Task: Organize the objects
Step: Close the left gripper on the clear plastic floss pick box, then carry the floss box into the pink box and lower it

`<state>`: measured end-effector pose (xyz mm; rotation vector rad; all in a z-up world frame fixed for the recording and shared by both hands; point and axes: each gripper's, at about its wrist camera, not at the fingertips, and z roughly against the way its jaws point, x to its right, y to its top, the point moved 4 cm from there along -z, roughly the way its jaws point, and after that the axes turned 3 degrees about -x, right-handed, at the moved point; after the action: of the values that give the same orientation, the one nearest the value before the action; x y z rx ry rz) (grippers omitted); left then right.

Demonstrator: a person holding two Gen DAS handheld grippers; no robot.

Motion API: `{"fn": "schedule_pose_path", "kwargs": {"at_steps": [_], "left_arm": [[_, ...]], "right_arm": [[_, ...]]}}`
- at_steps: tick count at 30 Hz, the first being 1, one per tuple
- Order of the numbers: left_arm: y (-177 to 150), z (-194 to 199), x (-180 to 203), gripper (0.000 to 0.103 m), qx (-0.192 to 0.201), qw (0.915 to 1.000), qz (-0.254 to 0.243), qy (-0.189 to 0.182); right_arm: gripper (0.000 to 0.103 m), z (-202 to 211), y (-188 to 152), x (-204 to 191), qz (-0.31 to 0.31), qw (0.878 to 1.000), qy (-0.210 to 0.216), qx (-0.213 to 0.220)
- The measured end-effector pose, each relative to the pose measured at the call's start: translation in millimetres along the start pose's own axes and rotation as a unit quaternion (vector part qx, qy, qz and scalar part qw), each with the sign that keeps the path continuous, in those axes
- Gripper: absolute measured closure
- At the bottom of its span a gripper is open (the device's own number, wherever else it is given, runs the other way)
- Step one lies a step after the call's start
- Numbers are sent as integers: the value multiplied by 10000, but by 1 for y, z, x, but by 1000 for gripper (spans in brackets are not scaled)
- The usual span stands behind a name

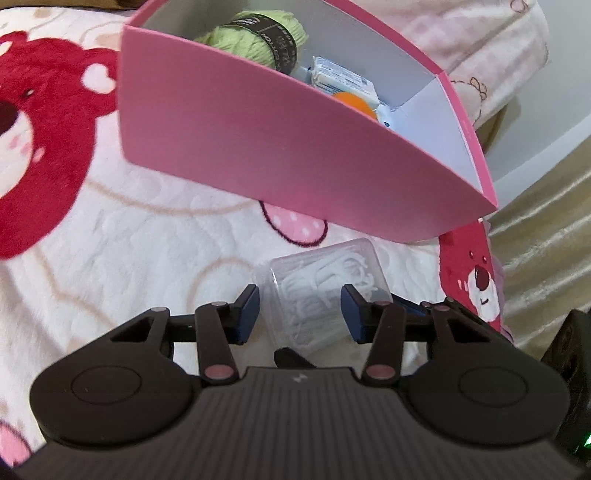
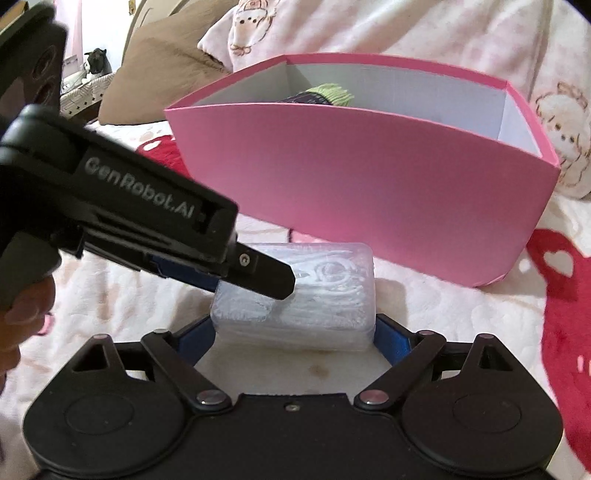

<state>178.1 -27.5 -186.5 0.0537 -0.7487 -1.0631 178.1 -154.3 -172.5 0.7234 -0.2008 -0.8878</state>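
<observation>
The pink box (image 2: 369, 184) stands on the bear-print blanket (image 1: 92, 258), already holding yarn (image 1: 255, 37) and packets. Just before it lies the clear floss-pick case (image 2: 295, 295). The right gripper (image 2: 295, 332) straddles it, pads at both ends; contact is unclear. The left gripper (image 1: 300, 310) brackets it, unclenched. Next: squeeze, lift over the rim.

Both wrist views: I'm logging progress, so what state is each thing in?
Pink cardboard box: open-topped, upright, partly filled.
Green yarn skein: inside the box.
Clear plastic floss-pick case: closed, lying on the blanket, outside the box.
Right gripper: shut on the case's ends.
Left gripper: straddles the case; contact unclear.
</observation>
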Motion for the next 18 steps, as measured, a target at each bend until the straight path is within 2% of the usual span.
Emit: {"fn": "schedule_pose_path", "kwargs": {"at_steps": [6,9,12,18], "left_arm": [[-13,38,18,57,317,9965,-768,-100],[-18,55,25,57,417,9939,-1008,-184],[-24,71,34,57,541,9899,-1310,-86],[-29,90,33,56,548,9897,-1314,-150]], "right_arm": [[9,33,-1,0,-325,9989,294,184],[9,49,-3,-11,-240,9988,237,353],[9,59,-4,-19,-233,9984,210,465],[9,75,-6,-35,-188,9979,116,617]]}}
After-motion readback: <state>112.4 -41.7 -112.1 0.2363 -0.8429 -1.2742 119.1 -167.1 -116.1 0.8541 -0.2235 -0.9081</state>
